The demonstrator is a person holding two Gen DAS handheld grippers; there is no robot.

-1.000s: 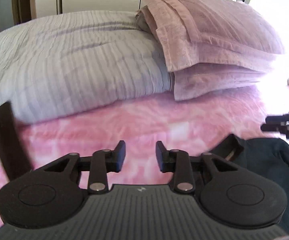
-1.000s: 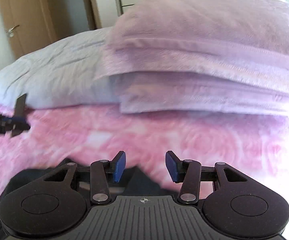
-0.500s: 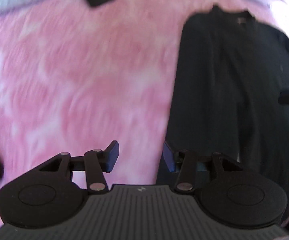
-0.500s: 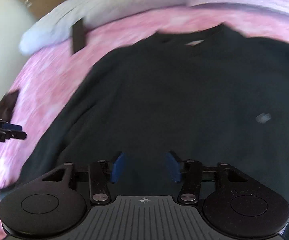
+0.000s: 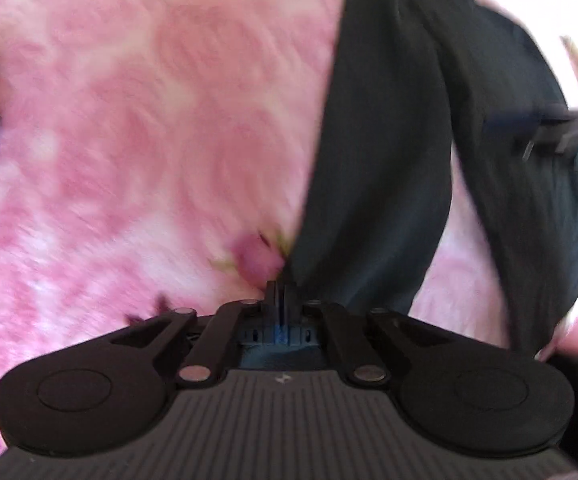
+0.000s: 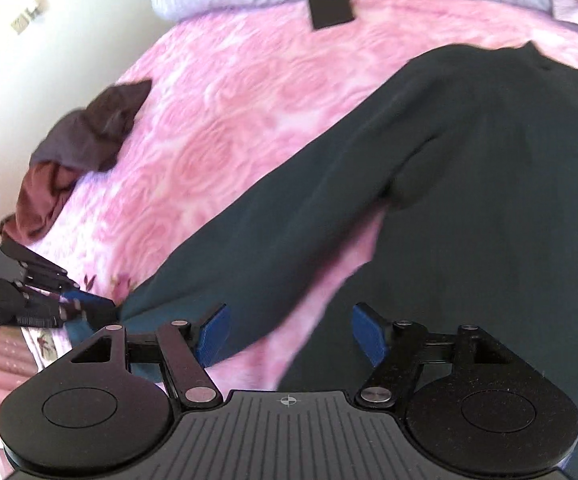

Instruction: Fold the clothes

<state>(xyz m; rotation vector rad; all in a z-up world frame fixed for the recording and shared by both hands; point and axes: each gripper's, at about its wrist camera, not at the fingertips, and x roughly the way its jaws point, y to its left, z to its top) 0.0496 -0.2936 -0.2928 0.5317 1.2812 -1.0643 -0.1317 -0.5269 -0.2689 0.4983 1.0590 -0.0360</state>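
Dark sweater (image 6: 469, 152) on pink bedspread (image 6: 249, 92)

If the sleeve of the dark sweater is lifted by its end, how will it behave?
Probably floppy: the sleeve lies limp and creased on the pink blanket. Likely light, since the shut left gripper pinches only its tip. The sweater may drag along.

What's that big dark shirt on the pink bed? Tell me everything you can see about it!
The dark long-sleeved top looks like soft, blackish knit cloth. It lies spread flat on the pink flowery bedspread, neckline toward the pillows, with a small pale tag inside the collar. One long sleeve stretches away from the body, leaving a pink gap between. The left gripper is shut on the sleeve's cuff end. The right gripper, jaws opening, hovers over the gap near the hem and grips nothing.
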